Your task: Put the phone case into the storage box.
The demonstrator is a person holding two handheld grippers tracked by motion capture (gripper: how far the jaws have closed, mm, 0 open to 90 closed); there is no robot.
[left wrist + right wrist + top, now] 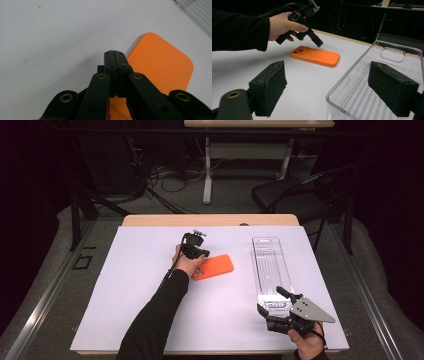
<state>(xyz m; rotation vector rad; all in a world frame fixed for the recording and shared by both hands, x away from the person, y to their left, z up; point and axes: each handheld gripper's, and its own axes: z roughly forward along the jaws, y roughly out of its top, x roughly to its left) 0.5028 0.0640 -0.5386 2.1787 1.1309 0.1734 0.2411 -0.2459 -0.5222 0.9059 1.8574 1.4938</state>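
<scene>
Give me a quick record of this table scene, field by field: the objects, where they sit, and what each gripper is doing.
surface: white table top
orange phone case: lies flat mid-table, camera-cutout side up
clear plastic tray: lies to the right of the case, apart from it
left gripper: jaws shut, empty, tip just above the case's far edge
right gripper: jaws open, one on either side of the tray's near end, not gripping

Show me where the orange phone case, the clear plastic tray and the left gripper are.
orange phone case (317,56), right gripper view, middle of its flat back.
clear plastic tray (270,265), high view, ribbed floor near its middle.
left gripper (319,43), right gripper view, tip of its shut jaws above the case.
</scene>
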